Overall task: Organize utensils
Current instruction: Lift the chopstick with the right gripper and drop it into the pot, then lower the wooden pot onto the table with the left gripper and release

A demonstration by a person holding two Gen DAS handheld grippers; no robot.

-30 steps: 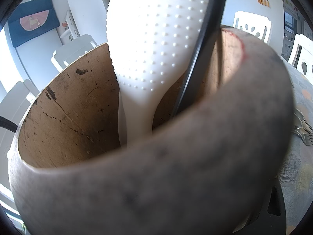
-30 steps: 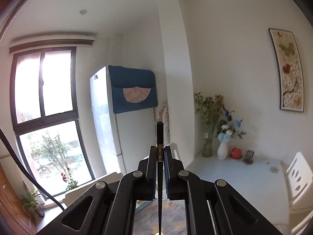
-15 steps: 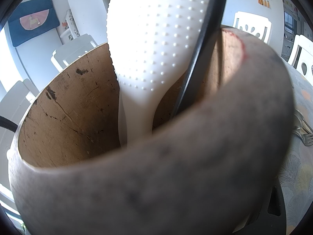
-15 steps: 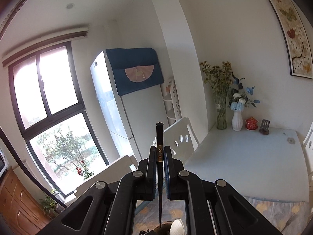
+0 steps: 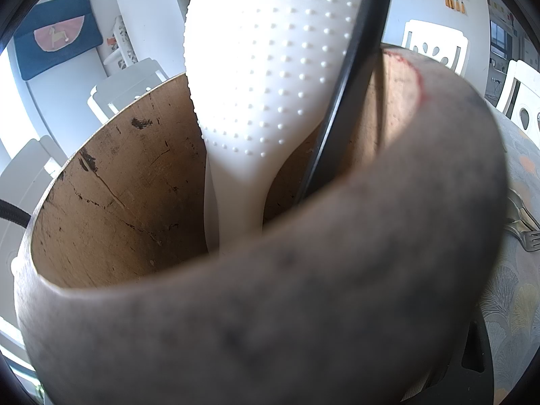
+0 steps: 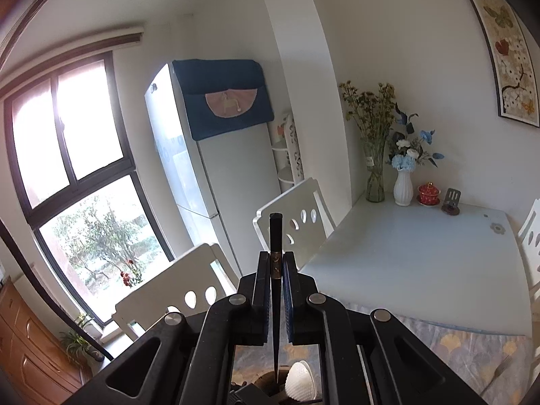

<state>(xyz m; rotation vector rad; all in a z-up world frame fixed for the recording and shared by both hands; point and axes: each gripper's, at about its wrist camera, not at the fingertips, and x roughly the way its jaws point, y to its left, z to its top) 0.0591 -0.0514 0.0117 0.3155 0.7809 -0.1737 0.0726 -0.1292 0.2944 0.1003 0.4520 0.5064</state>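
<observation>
Above the wooden holder (image 6: 270, 379), the right hand-held gripper (image 6: 277, 266) is pinching a dark chopstick (image 6: 275, 236) upright, its tapered tip pointing straight down.

White fridge (image 6: 209, 175) under blue cloth (image 6: 224, 96), white chairs (image 6: 297, 217), flower vases (image 6: 403, 187) on table (image 6: 422, 253).

The near wall of the wooden holder (image 5: 270, 320) is blurring out and hiding the left gripper's fingers, so their grip cannot be told. The white spoon (image 5: 270, 67) is running off the frame at twelve o'clock, as is the black handle (image 5: 341, 118). At three o'clock, a fork (image 5: 526, 236) is showing only partly.
</observation>
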